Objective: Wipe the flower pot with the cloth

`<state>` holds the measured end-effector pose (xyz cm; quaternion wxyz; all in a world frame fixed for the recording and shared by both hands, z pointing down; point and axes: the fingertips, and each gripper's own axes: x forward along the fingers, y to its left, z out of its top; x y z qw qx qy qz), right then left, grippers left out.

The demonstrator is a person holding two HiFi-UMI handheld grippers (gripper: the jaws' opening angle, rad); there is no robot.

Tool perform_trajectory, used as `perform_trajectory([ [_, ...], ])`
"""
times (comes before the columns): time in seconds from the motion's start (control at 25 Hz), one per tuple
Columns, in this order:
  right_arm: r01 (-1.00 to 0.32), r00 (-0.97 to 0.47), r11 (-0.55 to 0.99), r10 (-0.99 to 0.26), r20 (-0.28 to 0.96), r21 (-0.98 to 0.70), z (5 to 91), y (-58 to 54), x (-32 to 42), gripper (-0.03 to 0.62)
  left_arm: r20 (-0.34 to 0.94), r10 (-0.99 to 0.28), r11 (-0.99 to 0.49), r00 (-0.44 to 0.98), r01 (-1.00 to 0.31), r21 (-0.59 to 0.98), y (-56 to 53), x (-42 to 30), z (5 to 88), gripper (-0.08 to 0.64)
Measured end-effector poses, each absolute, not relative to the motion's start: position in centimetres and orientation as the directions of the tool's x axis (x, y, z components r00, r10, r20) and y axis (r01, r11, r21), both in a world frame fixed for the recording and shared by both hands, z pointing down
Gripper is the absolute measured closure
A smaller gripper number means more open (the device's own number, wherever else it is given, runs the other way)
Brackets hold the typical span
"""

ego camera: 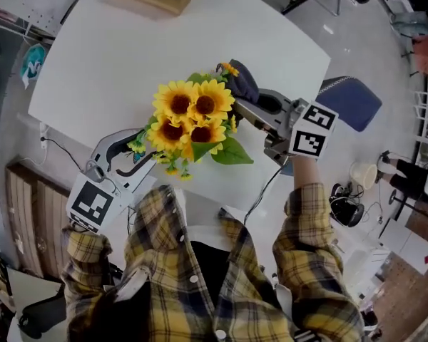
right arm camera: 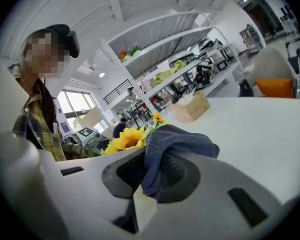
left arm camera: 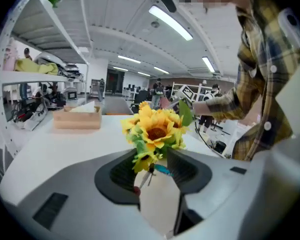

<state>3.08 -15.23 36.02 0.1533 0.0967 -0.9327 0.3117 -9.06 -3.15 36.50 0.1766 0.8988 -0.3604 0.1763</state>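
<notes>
The head view looks steeply down from above the person onto the white table [ego camera: 93,77]; the sunflowers [ego camera: 192,120] stand at the centre of the frame. The left gripper view sits low behind the left gripper [left arm camera: 155,159] and faces level across the table, very near the flower pot [left arm camera: 157,204] at bottom centre. The right gripper view looks from the opposite side, over the right gripper [right arm camera: 157,166] and its cloth [right arm camera: 175,144]. All three views share the sunflowers and the wooden box [ego camera: 153,2].
</notes>
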Motion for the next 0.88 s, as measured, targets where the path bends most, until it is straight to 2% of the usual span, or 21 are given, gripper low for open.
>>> perform_trajectory([
  [0.16,-0.350,-0.927,0.819,-0.234,0.291,-0.454,31.2,-14.2,5.3,0.560,0.382,-0.645,-0.616,0.662,-0.746,0.252,-3.0,-9.3,33.3,0.437],
  [0.4,-0.425,-0.905,0.832,-0.391,0.165,-0.356,22.8,-10.8,7.1,0.560,0.281,-0.718,-0.562,0.637,-0.768,0.307,-3.0,-7.6,27.2,0.483],
  [0.52,-0.464,-0.885,0.834,-0.453,0.110,-0.299,19.8,-9.3,7.1,0.558,0.223,-0.743,-0.575,0.630,-0.773,0.268,-3.8,-6.3,23.9,0.500],
  [0.88,-0.515,-0.856,0.832,-0.513,0.068,-0.206,15.7,-4.4,7.0,0.558,0.106,-0.746,-0.623,0.657,-0.746,0.237,-3.1,-1.0,16.9,0.537],
])
